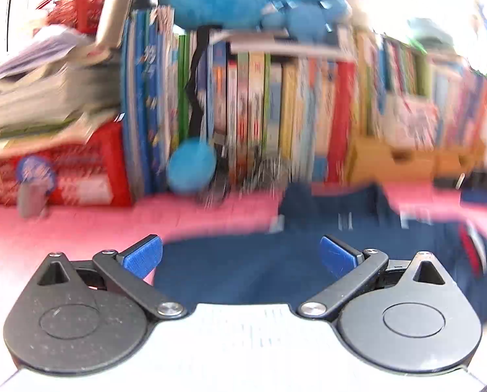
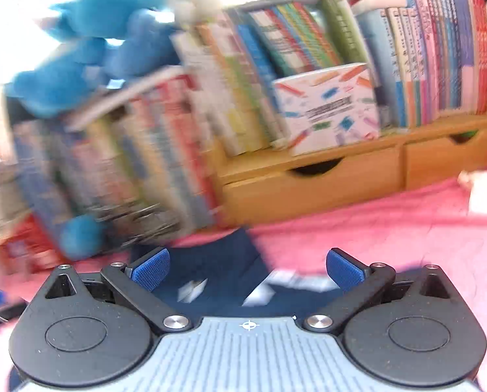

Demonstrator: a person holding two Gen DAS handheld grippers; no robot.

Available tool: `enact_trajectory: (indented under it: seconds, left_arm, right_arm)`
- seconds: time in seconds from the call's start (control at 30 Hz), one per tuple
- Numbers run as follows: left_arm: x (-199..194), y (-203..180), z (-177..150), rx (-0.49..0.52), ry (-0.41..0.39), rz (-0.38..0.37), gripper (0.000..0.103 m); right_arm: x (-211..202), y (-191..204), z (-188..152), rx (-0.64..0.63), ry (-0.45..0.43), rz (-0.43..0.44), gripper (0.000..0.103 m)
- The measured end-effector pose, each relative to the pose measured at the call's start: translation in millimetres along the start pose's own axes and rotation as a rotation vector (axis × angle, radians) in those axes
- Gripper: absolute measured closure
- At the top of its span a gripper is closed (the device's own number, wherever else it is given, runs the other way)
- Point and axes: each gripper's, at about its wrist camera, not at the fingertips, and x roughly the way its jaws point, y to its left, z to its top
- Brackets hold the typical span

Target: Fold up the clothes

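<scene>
below and ahead of my left gripper (image 1: 240, 256) the navy garment (image 1: 250, 271) lies spread on the pink cloth (image 1: 80, 228), running off to its right. both jaws stand wide apart, nothing between the blue pads (image 1: 143, 256). my right gripper (image 2: 248, 269) is spread wide too and empty, the same garment (image 2: 217, 261) under it. blurred books (image 2: 423, 65) stand beyond both.

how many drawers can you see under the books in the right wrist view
2. One drawer sits below the patterned box; the second drawer is beside it, toward the right edge. Both are closed. More may be hidden behind the leaning books on the left.
</scene>
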Motion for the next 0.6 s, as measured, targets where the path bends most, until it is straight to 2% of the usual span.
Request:
enact_trajectory:
  seconds: [0.07,0.13,0.17,0.23,0.3,0.43,0.47,0.53,0.6]
  left_arm:
    - [-0.8,-0.4,-26.9,0.089,0.081,0.055,0.000]
    - [-0.5,3.8,-46.7,0.144,0.093,0.103,0.000]
    - [-1.7,9.7,-50.4,0.132,0.100,0.116,0.000]
    - [-5.0,24.6,-49.3,0.072,0.124,0.136,0.000]
    - [-7.2,35.5,-47.0,0.046,0.136,0.165,0.000]
    - [-15.5,43.5,-45.7,0.078,0.140,0.222,0.000]
    - [-20.0,41.7,-44.8,0.088,0.133,0.224,0.000]
    - [-33.3,34.1,-47.1,0.107,0.090,0.166,0.000]
    - [-44.7,26.7,-45.4,0.100,0.043,0.079,0.000]
  right_arm:
    - [-21.6,4.7,-21.4,-0.051,0.035,0.056,0.000]
    - [-35.5,11.2,-44.7,-0.129,0.087,0.062,0.000]
    - [-40.0,12.4,-56.3,-0.176,0.110,0.041,0.000]
    - [-44.8,11.5,-77.3,-0.259,0.157,-0.030,0.000]
    - [-46.1,0.2,-91.4,-0.316,0.197,-0.148,0.001]
    - [-56.5,-30.1,-91.3,-0.324,0.168,-0.357,0.001]
    - [-63.0,-35.6,-88.3,-0.308,0.157,-0.378,0.002]
    - [-81.5,-45.7,-82.9,-0.251,0.123,-0.328,0.002]
    - [-93.9,-51.9,-77.4,-0.163,0.092,-0.225,0.002]
